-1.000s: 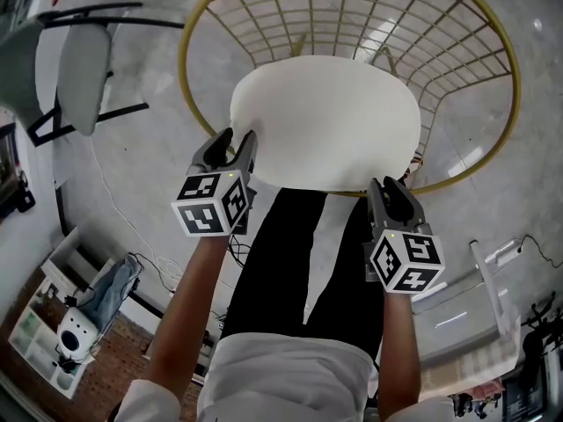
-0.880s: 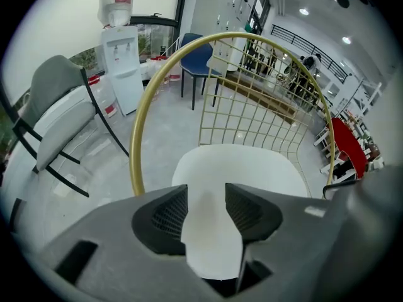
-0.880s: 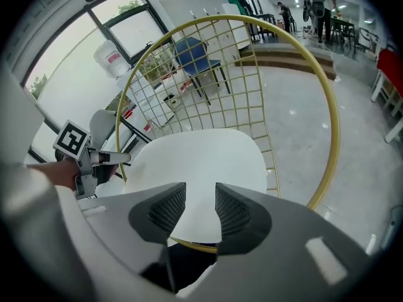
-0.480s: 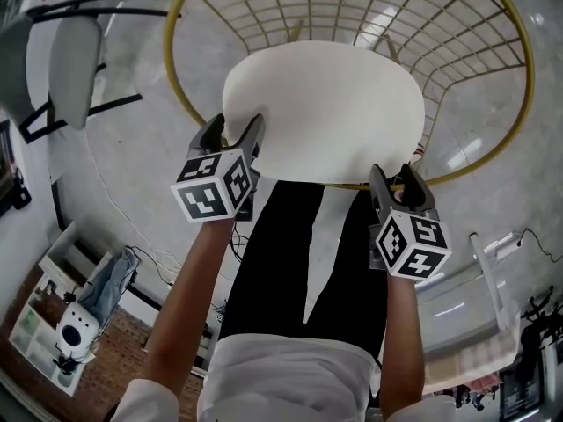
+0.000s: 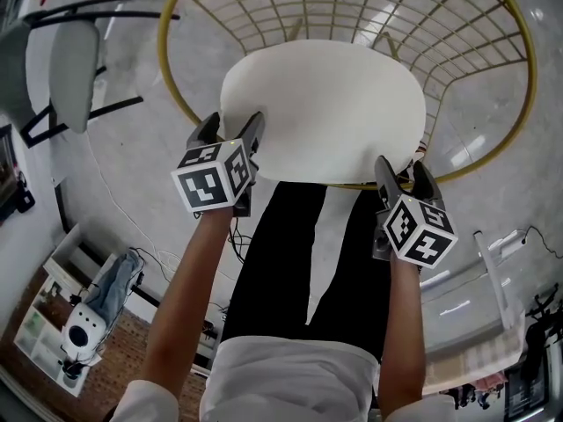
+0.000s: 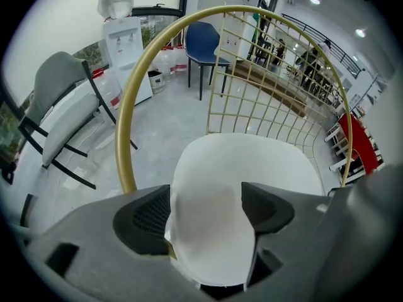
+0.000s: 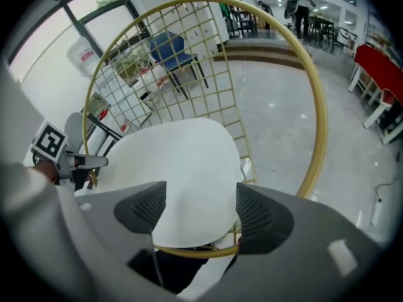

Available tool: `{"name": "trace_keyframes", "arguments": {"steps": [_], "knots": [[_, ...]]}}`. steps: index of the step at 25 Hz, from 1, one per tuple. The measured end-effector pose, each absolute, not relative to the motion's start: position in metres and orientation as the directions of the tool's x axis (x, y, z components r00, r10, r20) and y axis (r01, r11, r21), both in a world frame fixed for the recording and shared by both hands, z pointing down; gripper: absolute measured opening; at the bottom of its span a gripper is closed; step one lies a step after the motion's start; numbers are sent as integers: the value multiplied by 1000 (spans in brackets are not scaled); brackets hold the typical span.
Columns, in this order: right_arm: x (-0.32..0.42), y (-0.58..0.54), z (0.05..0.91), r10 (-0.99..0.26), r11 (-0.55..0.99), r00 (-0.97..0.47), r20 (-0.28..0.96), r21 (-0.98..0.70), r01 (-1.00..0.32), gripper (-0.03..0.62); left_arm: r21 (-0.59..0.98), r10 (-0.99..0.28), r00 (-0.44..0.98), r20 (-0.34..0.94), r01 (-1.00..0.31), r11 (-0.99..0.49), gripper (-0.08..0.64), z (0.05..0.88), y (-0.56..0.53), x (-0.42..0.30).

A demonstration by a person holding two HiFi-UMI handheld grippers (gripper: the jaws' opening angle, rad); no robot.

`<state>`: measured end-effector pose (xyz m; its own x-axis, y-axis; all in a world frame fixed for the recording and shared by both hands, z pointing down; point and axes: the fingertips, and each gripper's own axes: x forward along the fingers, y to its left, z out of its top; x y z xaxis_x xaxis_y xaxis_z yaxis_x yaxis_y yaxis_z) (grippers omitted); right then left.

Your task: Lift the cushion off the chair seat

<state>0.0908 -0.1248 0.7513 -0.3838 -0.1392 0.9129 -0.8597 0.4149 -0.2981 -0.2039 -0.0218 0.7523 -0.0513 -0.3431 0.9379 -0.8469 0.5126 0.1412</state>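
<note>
Cushion: the white oval cushion (image 5: 324, 112) lies on the seat of the gold wire chair (image 5: 169, 95), upper middle of the head view, not yet lifted.
Long axis: it runs left to right across the frame, so one long edge faces the person.
Left claw: the left claw (image 5: 230, 127) sits at the cushion's lower-left edge. Its jaws have just been opening and stand wide apart, with the cushion's rim between the pads and no squeeze showing.
Right claw: the right claw (image 5: 402, 167) is at the lower-right edge, just above the gold hoop. Its jaws have also just been opening and are wide. The cushion edge and hoop show through the gap, and nothing is gripped.
Key relation: the cushion lies ahead of both claws, toward the top of the frame, with one claw near each end of the near edge. The left looks slightly further onto the padding.
Next move, as a judgement: both should close on padding only, the right keeping clear of the hoop, then rise together.
Surface: no counter here; the chair stands on a pale, glossy floor (image 5: 132, 161).
Room: a grey chair (image 5: 75, 69) is at upper left, and a water dispenser (image 6: 123, 30) and a blue chair (image 6: 204, 39) show in the left gripper view.
</note>
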Motion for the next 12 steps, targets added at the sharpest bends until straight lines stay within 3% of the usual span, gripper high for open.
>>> {"name": "trace_keyframes", "arguments": {"steps": [12], "knots": [[101, -132, 783, -109, 395, -335, 936, -268, -878, 378, 120, -291, -43, 956, -846, 519, 364, 768, -28, -206]]}}
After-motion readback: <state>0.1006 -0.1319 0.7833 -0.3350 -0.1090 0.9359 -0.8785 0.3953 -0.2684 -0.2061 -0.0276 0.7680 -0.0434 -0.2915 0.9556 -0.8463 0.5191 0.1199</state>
